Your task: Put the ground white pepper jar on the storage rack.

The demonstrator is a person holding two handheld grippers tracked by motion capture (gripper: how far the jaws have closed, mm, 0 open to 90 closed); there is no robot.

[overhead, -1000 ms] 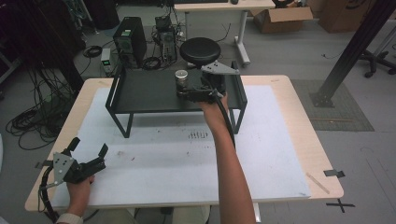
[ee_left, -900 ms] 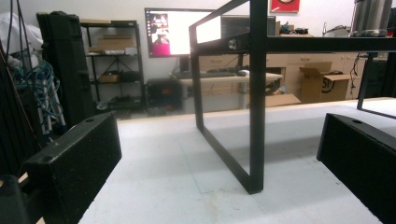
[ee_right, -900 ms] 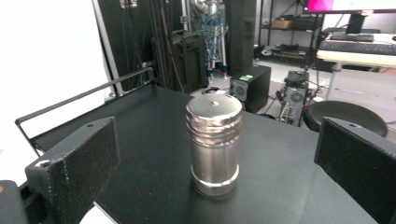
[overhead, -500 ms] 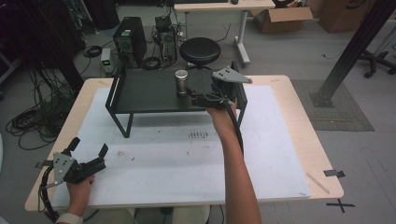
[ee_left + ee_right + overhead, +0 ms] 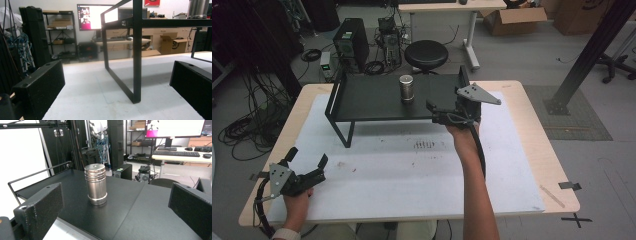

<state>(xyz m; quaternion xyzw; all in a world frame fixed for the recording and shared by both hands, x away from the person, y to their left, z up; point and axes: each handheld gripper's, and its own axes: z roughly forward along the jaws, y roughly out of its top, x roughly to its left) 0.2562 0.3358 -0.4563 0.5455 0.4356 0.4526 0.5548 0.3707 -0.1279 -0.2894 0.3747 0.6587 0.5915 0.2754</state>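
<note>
A ribbed metal cylinder (image 5: pixel 406 88) stands upright on the black shelf rack (image 5: pixel 367 102) at the back of the table. My right gripper (image 5: pixel 433 112) hovers over the rack's front right part, a short way right of the cylinder and pointing at it. It is open and holds nothing. In the right gripper view the cylinder (image 5: pixel 96 184) stands ahead on the rack top (image 5: pixel 140 205), left of centre between the wide jaws. My left gripper (image 5: pixel 307 156) rests open near the table's front left corner. In the left gripper view a rack leg (image 5: pixel 137 57) rises ahead, and the cylinder (image 5: pixel 198 8) shows at top right.
A white mat (image 5: pixel 412 165) covers most of the wooden table (image 5: pixel 557 180). Behind the table, on the floor, are a round black stool (image 5: pixel 426 54) and a computer tower (image 5: pixel 351 37) with cables. The rack has raised rails (image 5: pixel 337 87) at its ends.
My right gripper has drawn back to the right and toward me, away from the cylinder, which stays put on the rack. The left gripper has not moved.
</note>
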